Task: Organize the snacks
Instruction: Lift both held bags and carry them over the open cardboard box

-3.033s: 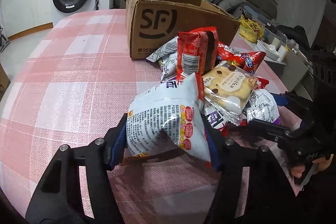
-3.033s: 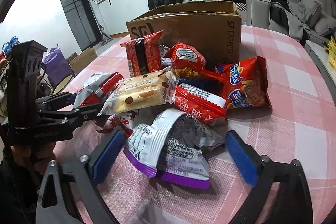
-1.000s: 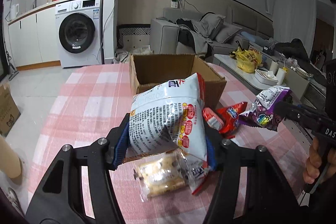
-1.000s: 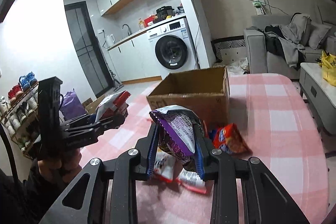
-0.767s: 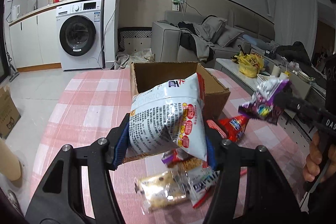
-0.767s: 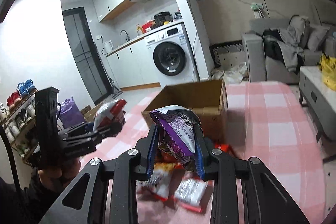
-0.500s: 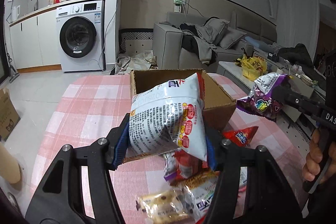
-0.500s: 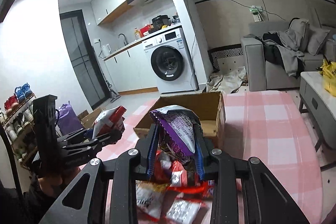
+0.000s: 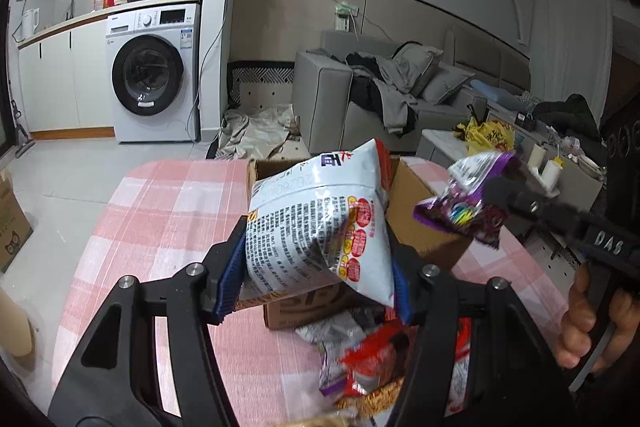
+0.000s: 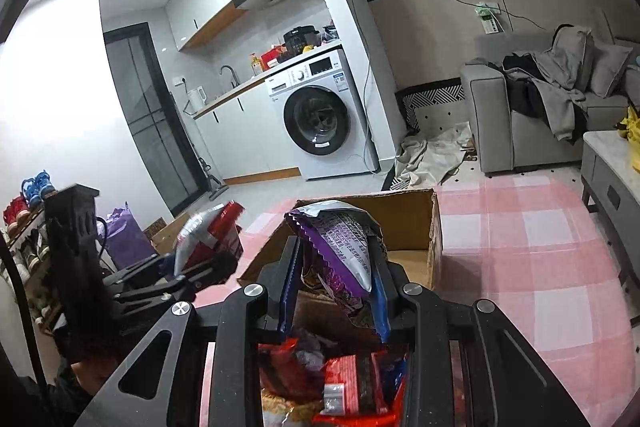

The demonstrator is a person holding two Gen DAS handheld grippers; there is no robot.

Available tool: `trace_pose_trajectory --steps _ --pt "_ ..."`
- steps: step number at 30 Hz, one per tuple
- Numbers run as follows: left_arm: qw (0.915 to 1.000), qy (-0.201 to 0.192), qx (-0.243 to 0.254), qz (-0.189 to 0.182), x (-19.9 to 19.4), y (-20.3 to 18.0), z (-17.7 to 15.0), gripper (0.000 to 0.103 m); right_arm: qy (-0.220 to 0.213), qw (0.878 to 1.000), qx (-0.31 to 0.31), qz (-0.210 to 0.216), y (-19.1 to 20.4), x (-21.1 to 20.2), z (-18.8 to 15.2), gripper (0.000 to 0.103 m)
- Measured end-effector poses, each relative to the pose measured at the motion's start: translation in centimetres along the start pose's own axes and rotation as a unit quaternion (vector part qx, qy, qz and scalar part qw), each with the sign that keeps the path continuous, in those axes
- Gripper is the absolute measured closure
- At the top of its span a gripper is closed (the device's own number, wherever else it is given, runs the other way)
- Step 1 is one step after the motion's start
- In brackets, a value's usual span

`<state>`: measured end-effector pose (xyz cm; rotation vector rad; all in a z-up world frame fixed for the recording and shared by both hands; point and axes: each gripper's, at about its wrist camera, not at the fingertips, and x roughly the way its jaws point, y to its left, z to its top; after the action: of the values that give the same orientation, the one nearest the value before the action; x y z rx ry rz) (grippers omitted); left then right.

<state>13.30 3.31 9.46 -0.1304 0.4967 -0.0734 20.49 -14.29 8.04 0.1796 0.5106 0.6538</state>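
- My left gripper (image 9: 316, 275) is clamped on the white snack bag (image 9: 320, 223); my right gripper (image 10: 334, 291) pinches the purple packet (image 10: 340, 247).
- Both were lifted off the pile seconds ago and now hang by the cardboard box (image 10: 408, 223), so I judge dropping in comes next.
- The remaining snacks (image 10: 340, 383) lie on the pink checked tablecloth (image 9: 160, 211).
- Beyond: washing machine (image 9: 154, 73), grey sofa (image 9: 360, 99).

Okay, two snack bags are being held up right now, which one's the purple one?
The purple bag is the one clamped in the right gripper. The left gripper holds a white bag with red labels.
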Motion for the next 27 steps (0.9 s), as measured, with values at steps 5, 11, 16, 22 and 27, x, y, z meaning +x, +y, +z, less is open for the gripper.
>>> trace_pose_trajectory --steps 5,11,16,22,27 --pt "0.9998 -0.017 -0.008 -0.002 1.8 0.6 1.3 0.046 0.011 1.0 0.005 -0.002 -0.5 1.9 0.1 0.072" --pt "1.0 0.003 -0.002 0.002 5.5 0.7 1.8 0.046 0.025 1.0 0.012 -0.005 -1.6 4.2 0.2 0.072" --pt "0.9994 0.026 0.022 0.005 8.6 -0.4 1.4 0.046 0.036 0.999 -0.006 -0.019 -1.6 5.5 0.1 0.072" --pt "0.9983 0.027 0.051 0.013 10.3 -1.4 0.7 0.046 0.058 0.998 0.005 -0.024 -2.6 7.0 -0.6 0.072" --pt "0.9973 0.034 0.065 0.008 11.2 -1.8 0.1 0.046 0.069 0.997 0.021 -0.027 -3.9 7.4 -1.3 0.072"
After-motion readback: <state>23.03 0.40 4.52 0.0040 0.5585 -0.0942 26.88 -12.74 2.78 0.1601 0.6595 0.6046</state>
